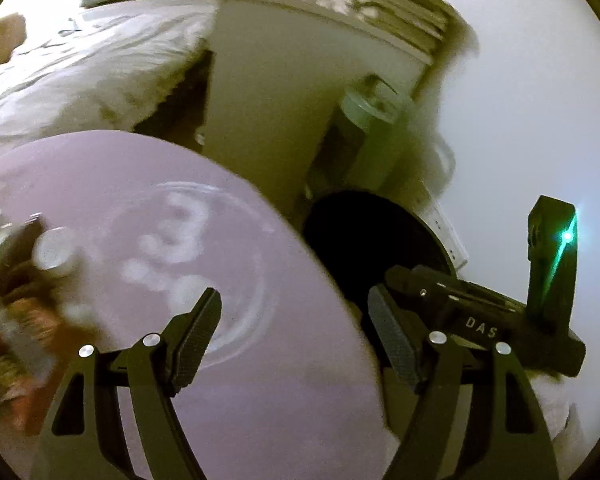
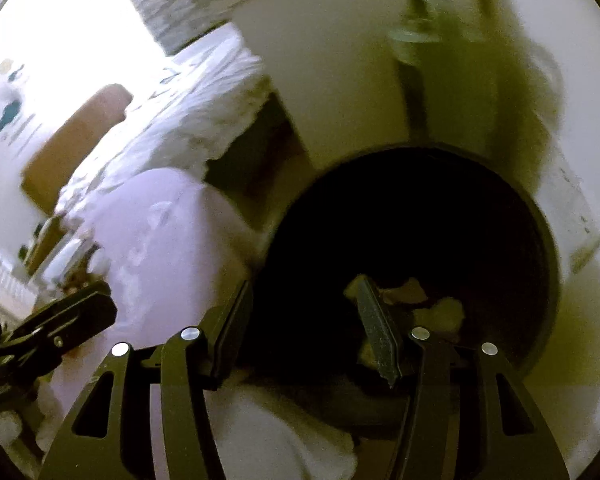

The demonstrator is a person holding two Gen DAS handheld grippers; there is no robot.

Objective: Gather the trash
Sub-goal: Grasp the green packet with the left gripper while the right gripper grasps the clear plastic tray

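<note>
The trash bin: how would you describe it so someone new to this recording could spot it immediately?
Start at the big round pale purple table. Just past its edge, down on the floor in front of the white cabinet, stands a round black bin with its mouth open upward. It is the only dark, hollow thing there, and pale crumpled scraps lie at its bottom.
</note>
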